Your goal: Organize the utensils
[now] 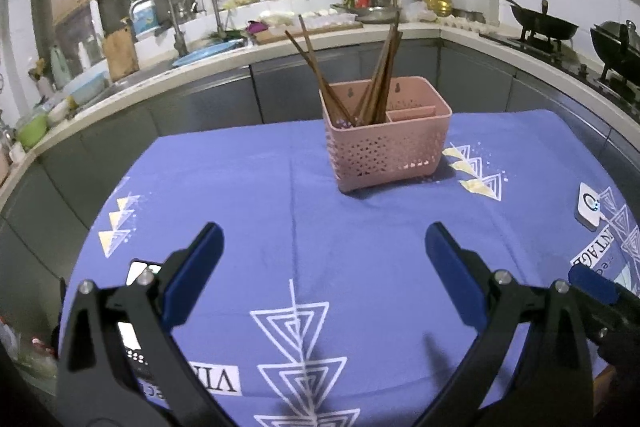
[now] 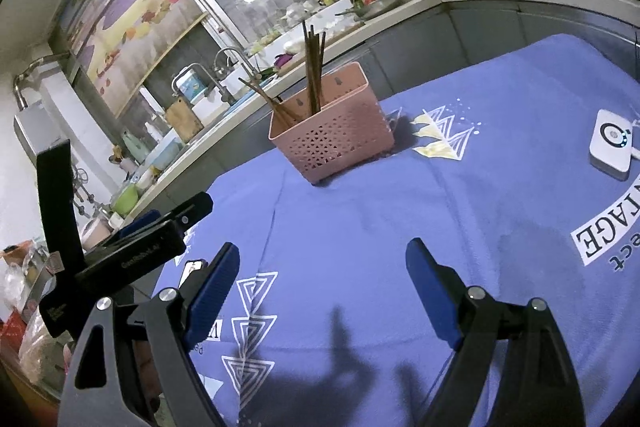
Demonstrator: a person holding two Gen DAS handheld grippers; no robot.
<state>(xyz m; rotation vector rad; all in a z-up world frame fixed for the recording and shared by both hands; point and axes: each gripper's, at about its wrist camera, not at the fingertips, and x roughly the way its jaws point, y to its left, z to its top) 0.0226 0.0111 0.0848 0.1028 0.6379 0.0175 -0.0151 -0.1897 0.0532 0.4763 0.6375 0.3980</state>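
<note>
Standing toward the far edge of the table, the pink basket holds a bunch of brown chopsticks in its larger compartment, leaning out in two directions. The left gripper hovers over the blue cloth near the front edge, jaws wide apart, holding nothing. The right gripper hangs beside it, jaws apart too. A white puck-like device lies near the right edge.

Left tongs and right tongs both gape wide, holding nothing.
</note>
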